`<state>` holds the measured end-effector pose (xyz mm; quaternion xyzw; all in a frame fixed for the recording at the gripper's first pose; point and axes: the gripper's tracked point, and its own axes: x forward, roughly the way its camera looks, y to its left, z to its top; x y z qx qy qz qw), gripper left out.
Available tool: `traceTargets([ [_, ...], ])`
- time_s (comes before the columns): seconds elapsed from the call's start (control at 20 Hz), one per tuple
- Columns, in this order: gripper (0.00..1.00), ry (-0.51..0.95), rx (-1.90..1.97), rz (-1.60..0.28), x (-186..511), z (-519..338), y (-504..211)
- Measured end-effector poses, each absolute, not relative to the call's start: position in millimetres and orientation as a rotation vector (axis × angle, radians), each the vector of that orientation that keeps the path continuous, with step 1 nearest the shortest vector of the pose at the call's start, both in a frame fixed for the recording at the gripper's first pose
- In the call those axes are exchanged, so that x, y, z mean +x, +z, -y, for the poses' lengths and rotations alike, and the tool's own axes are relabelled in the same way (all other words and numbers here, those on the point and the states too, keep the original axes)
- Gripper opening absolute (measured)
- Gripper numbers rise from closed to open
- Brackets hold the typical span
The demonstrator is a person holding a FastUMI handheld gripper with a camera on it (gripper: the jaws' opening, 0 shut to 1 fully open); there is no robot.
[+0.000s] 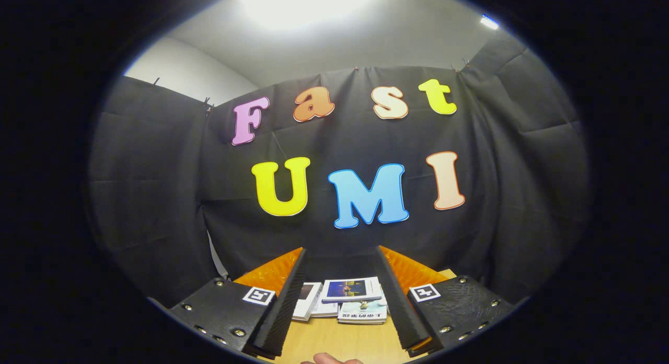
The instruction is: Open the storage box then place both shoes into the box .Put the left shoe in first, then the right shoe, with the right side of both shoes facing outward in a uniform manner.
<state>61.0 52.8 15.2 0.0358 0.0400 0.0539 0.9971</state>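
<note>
My gripper (339, 259) stands open, its two black fingers with orange outer faces spread wide and pointing toward the black cloth wall. Nothing sits between the fingers (286, 296). Below and between them lies a wooden table (334, 338) with a small pile of books (347, 298) at its far side.
The black cloth wall (157, 196) closes the space straight ahead and on both sides. A fingertip (329, 359) of a person's hand shows at the near edge of the table, under the gripper. A bright ceiling lamp (308, 3) shines overhead.
</note>
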Motion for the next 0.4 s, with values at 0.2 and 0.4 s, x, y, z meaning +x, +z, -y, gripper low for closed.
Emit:
traceTargets([
  [0.2,0.79,0.108,0.074,-0.089,64,-41,7],
  [0.4,0.79,0.095,0.090,-0.105,68,-26,-8],
])
